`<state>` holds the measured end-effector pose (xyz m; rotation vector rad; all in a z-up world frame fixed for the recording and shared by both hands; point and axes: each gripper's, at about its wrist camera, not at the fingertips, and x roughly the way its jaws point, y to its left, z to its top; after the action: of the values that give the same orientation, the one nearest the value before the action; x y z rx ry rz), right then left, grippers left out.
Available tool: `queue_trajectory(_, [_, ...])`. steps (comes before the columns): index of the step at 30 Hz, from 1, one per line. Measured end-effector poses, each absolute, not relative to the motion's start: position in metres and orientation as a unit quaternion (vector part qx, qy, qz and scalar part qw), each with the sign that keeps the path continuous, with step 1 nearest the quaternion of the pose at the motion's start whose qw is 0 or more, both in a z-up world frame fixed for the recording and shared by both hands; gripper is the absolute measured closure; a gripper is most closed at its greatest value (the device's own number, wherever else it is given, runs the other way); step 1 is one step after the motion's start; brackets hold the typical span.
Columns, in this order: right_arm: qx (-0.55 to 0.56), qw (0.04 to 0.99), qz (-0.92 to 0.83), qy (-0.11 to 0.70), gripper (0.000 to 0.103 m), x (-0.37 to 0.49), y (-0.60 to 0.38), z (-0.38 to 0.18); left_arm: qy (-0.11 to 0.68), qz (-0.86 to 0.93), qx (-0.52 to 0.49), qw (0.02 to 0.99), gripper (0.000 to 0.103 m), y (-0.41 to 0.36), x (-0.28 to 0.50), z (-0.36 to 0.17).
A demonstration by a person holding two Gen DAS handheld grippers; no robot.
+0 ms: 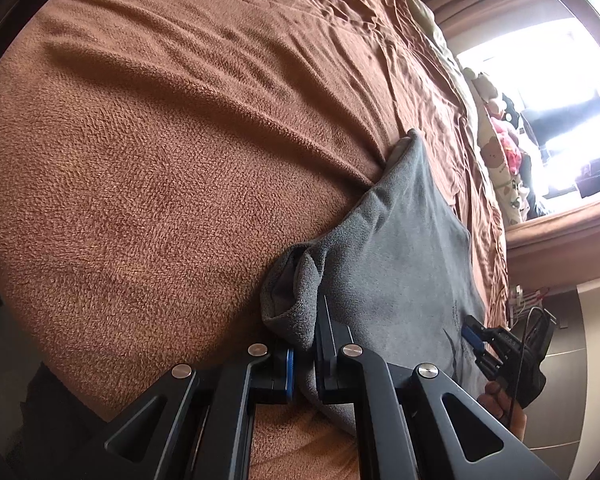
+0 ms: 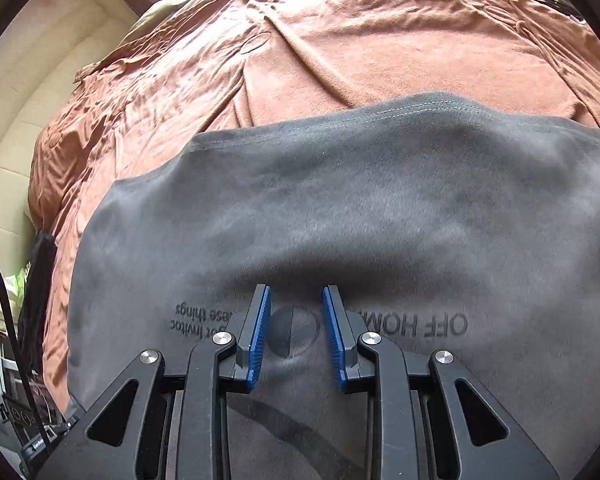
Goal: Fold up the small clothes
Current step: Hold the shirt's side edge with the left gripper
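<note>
A grey garment (image 1: 400,240) with dark printed lettering lies on a brown blanket (image 1: 160,160) covering a bed. My left gripper (image 1: 304,344) is shut on a bunched corner of the garment, and the cloth rises in a fold between its blue pads. In the right wrist view the garment (image 2: 340,208) is spread flat, its stitched hem toward the far side. My right gripper (image 2: 296,300) hovers open just above the printed text and round logo, with nothing pinched between its fingers. It also shows in the left wrist view as the right gripper (image 1: 476,340), held by a hand (image 1: 500,404).
The brown blanket (image 2: 380,52) is wrinkled beyond the garment. A cream padded headboard (image 2: 40,100) stands at the left. Plush toys and a printed pillow (image 1: 500,140) lie near a bright window (image 1: 532,72). A black cable (image 2: 0,280) hangs at the left, with tiled floor (image 1: 580,340) beside the bed.
</note>
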<state>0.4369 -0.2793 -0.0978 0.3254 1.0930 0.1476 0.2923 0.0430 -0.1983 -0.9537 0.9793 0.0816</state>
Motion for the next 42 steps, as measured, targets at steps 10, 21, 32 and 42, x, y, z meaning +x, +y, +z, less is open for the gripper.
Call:
queue_trajectory(10, [0.106, 0.852, 0.028, 0.511, 0.080, 0.479, -0.258, -0.101, 0.450, 0.042, -0.438, 0.777, 0.095, 0.040, 0.293, -0.199])
queue_trajectory(21, [0.064, 0.851, 0.021, 0.522, 0.080, 0.489, -0.244, -0.095, 0.443, 0.032, -0.445, 0.777, 0.095, 0.042, 0.293, -0.201])
queue_trajectory(32, [0.062, 0.853, 0.055, 0.515, 0.080, 0.406, -0.241, -0.071, 0.431, 0.020, -0.461, 0.776, 0.096, 0.048, 0.282, -0.196])
queue_trajectory(42, [0.110, 0.864, 0.100, 0.481, 0.080, 0.315, -0.253, -0.067, 0.404, -0.006, -0.455, 0.794, 0.097, 0.041, 0.277, -0.168])
